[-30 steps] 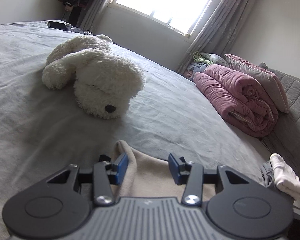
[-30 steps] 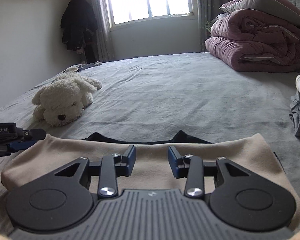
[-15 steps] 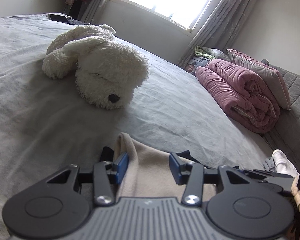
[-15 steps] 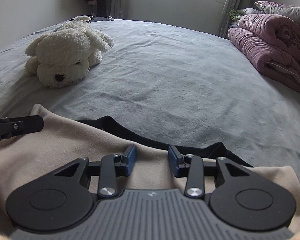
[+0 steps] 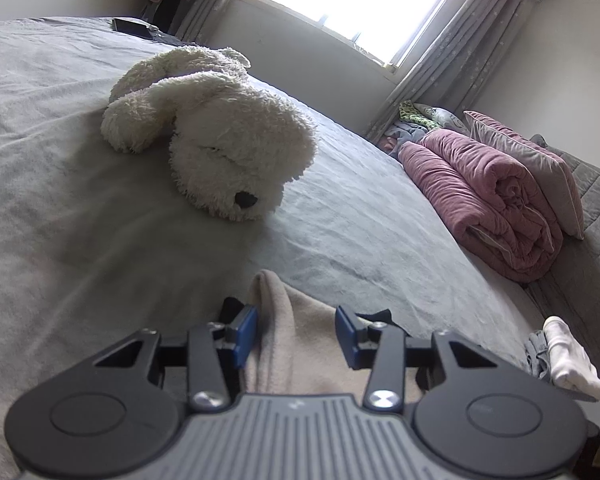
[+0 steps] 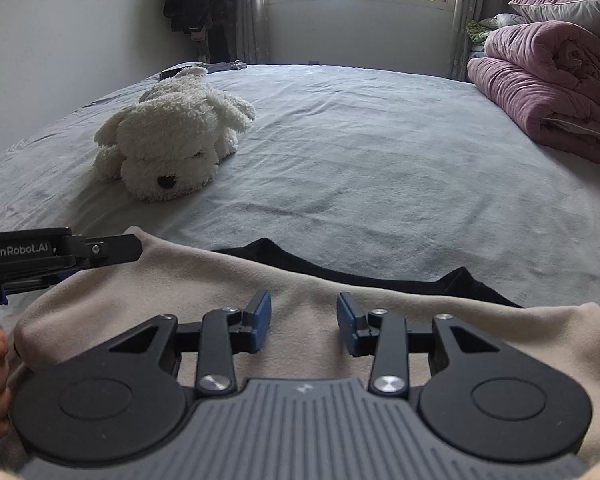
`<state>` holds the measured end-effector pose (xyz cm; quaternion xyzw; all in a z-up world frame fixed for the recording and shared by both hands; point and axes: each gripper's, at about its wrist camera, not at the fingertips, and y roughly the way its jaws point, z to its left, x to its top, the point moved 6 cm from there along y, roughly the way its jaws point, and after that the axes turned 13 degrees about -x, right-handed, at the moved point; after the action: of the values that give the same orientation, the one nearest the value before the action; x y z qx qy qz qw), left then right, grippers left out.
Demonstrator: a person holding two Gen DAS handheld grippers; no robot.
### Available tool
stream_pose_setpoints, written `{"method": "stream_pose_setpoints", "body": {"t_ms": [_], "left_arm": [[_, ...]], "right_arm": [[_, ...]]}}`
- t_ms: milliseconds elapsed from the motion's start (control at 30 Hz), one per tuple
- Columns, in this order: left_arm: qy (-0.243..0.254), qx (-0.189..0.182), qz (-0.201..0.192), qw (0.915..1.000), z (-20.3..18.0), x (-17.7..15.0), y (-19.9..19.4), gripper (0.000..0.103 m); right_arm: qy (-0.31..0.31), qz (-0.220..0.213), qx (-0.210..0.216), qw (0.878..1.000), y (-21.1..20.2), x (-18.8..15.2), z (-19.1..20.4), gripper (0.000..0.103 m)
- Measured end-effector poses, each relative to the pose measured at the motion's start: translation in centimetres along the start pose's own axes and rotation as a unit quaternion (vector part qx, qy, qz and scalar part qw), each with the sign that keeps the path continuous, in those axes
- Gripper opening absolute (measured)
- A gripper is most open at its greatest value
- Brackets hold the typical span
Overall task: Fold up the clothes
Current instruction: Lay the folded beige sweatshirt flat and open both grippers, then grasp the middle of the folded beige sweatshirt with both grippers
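Beige garment lies folded over something black on the bed; further folds probably remain. Both the left gripper and the right gripper are parted, grasping nothing.

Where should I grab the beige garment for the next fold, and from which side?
Grip the beige garment at its far left corner, where the cloth bunches into a raised ridge. Come from its left edge, low over the grey bedsheet, as the left gripper already straddles that ridge. A black layer sticks out from under the far edge: pinch both.
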<state>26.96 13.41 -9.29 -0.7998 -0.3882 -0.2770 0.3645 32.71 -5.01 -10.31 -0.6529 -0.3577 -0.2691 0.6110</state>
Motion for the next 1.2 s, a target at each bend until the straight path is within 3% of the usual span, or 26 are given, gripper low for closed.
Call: {"method": "stream_pose_setpoints", "body": {"t_ms": [300,767,900,1100,1200], "left_arm": [[-0.016,-0.009,0.009,0.9998,0.3,0.1,0.0,0.043],[-0.01,0.0,0.022,0.9997,-0.2,0.2,0.0,0.049],[-0.017,0.004,0.02,0.9996,-0.2,0.2,0.1,0.048],[-0.033,-0.002,0.023,0.9992,-0.7,0.6,-0.5,0.05],[-0.023,0.011,0.016,0.9995,-1.0,1.3,-1.4,0.058]], "right_arm": [[0.01,-0.018,-0.026,0.999,2.7,1.2,1.0,0.043],[0.066,-0.029,-0.023,0.997,-3.3,-1.4,-3.1,0.048],[0.112,-0.031,-0.018,0.993,-4.2,-2.5,-5.1,0.048],[0.104,-0.037,0.004,0.994,-4.9,-2.3,-6.0,0.048],[0.092,-0.047,0.013,0.995,-5.6,-2.1,-6.2,0.048]]}}
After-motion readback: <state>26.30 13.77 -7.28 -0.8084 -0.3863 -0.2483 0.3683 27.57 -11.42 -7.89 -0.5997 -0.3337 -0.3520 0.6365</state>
